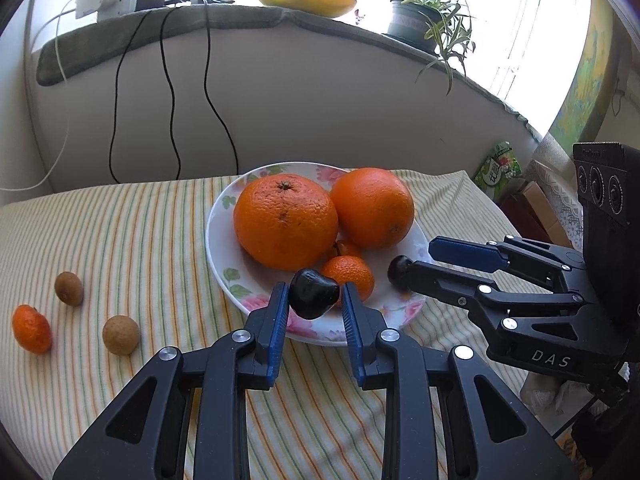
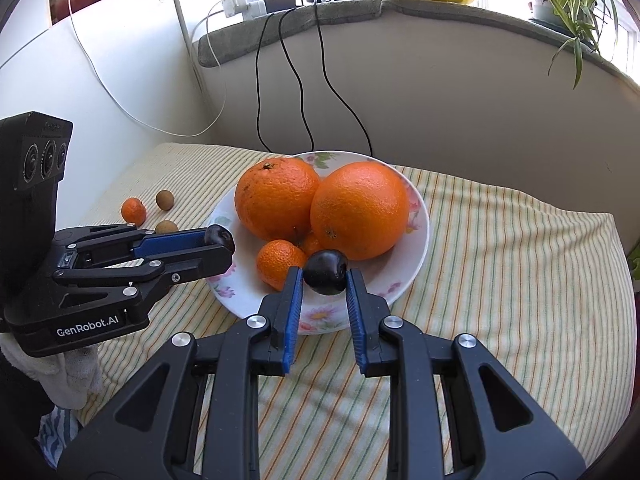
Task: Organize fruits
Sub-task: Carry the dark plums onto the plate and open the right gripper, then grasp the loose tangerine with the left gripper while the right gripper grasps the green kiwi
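Observation:
A floral white plate (image 1: 224, 216) (image 2: 416, 264) holds two big oranges (image 1: 286, 222) (image 2: 358, 210) and small tangerines (image 1: 352, 274) (image 2: 278, 262). My left gripper (image 1: 314, 294) is shut on a dark cherry (image 1: 314, 295) over the plate's near rim; it also shows in the right wrist view (image 2: 218, 246). My right gripper (image 2: 324, 276) is shut on another dark cherry (image 2: 326, 272) over the plate's near rim; it also shows in the left wrist view (image 1: 416, 258) with its cherry (image 1: 400, 270).
On the striped cloth left of the plate lie a small tangerine (image 1: 32, 329) (image 2: 133, 211) and two brown longans (image 1: 121, 335) (image 1: 69, 289). Black cables (image 1: 172, 100) hang down the wall behind. A potted plant (image 1: 424, 20) stands on the sill.

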The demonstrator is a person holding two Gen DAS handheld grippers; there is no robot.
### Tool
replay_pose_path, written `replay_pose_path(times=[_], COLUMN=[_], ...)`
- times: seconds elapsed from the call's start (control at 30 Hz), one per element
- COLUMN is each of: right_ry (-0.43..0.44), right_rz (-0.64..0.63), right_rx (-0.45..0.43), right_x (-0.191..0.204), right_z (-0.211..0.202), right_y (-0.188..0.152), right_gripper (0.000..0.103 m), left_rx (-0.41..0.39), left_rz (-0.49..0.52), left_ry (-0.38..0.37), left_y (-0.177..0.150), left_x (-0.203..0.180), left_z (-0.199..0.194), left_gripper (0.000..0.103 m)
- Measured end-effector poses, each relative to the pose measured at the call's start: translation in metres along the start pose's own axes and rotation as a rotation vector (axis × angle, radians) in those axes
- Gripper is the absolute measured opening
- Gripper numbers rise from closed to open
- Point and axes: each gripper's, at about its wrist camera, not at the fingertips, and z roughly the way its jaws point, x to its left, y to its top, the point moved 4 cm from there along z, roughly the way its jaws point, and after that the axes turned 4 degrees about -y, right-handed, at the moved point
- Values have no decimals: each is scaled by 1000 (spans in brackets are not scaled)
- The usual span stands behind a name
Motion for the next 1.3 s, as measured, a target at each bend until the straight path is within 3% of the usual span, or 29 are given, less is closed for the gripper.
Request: replay_pose_path(times=[0.03, 0.1, 0.4, 0.87, 1.3], right_ry=[-2, -13, -24, -22, 33], right_rz=[1, -1, -26, -32, -76], right_rx=[-6, -26, -44, -38, -42], right_x=[0, 0, 5, 11, 45], right_z=[-1, -4, -11, -18, -22], right_y=[0, 1, 2, 1, 1], right_gripper=[46, 63, 87, 94, 96], left_rx=[-4, -11, -20, -39, -72], left_rz=[1, 1, -13, -33, -79], left_ry=[3, 8, 34, 55, 114], left_y=[0, 1, 2, -1, -8], left_x=[0, 0, 6, 16, 52], left_z=[-1, -3, -11, -27, -54], left_gripper=[42, 54, 72, 75, 75])
